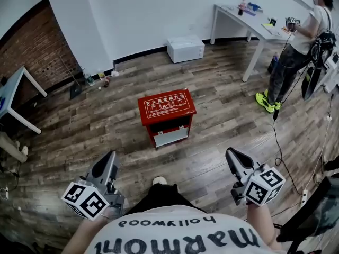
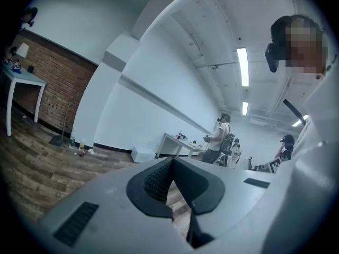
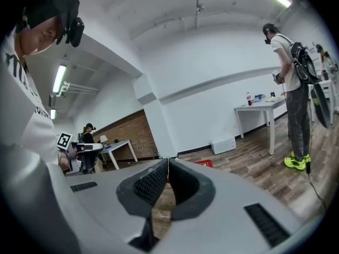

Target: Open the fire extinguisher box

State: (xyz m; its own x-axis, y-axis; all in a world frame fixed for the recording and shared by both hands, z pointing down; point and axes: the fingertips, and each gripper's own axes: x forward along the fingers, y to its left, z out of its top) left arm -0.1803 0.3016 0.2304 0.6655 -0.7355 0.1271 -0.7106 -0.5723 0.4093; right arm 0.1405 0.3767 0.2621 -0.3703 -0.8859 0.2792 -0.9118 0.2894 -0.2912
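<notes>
A: Biggest first. Ground?
B: Wooden floor (image 1: 222, 120), open room.
A: The target?
B: Fire extinguisher box (image 1: 166, 115) stands on the floor mid-room, well ahead of the person. Red, labelled lid on top, apparently down. It stands clear of the walls, so probably reachable from any side.
A: Grippers?
B: Left gripper (image 1: 110, 156) and right gripper (image 1: 231, 153) are held low at the hips, well short of the box. Both pairs of jaws clenched, nothing between them. Likely just carried for the approach.
</notes>
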